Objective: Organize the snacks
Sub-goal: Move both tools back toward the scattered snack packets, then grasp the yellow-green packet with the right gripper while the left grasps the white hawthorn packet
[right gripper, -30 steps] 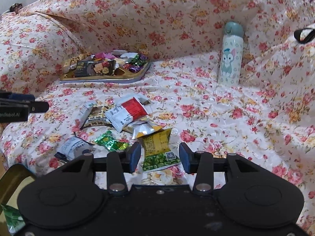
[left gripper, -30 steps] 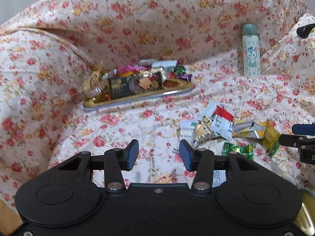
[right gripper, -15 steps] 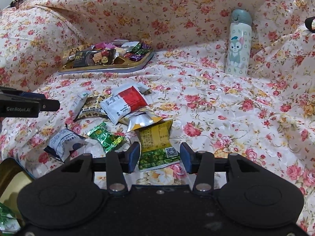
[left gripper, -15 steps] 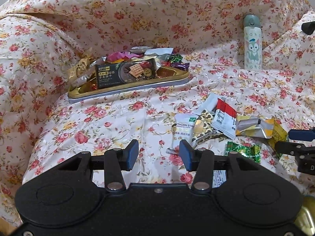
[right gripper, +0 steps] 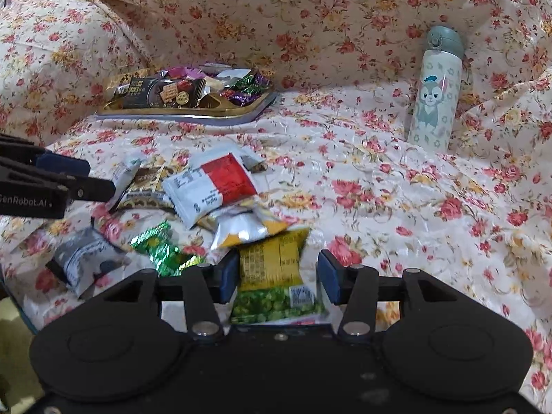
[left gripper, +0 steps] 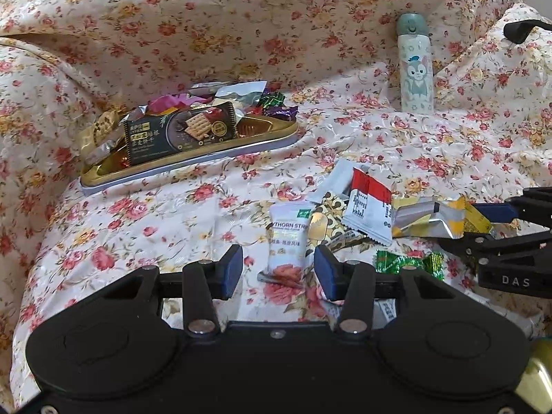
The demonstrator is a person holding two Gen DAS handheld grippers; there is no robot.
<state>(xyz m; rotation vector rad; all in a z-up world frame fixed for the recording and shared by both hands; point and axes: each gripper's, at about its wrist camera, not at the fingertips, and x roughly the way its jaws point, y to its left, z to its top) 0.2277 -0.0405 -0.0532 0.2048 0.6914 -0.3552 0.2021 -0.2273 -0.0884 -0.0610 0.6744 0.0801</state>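
My left gripper [left gripper: 278,269] has its jaws spread, and they hold nothing. Between them, on the floral cloth [left gripper: 172,214], lies a white packet [left gripper: 287,241] with a rose picture at its near end. My right gripper [right gripper: 278,277] also has its jaws spread. A yellow and green packet [right gripper: 276,276] lies between them; I cannot tell if a pad touches it.

The loose snacks make 1 pile in the near middle of the cloth. In the right view, a red and white packet [right gripper: 215,184] lies on top, a silver and yellow packet [right gripper: 246,229] is just near of it, a shiny green candy [right gripper: 162,248] is to the left, and a grey packet [right gripper: 84,258] is further left. A brown dotted packet [left gripper: 326,220] lies partly under the red and white one.

At the far left stands a golden tray [left gripper: 186,164], already full of wrapped sweets, with a dark biscuit packet [left gripper: 183,131] leaning in it. At the far right a white bottle [right gripper: 435,96] with a cartoon cat stands upright, well apart from the pile.
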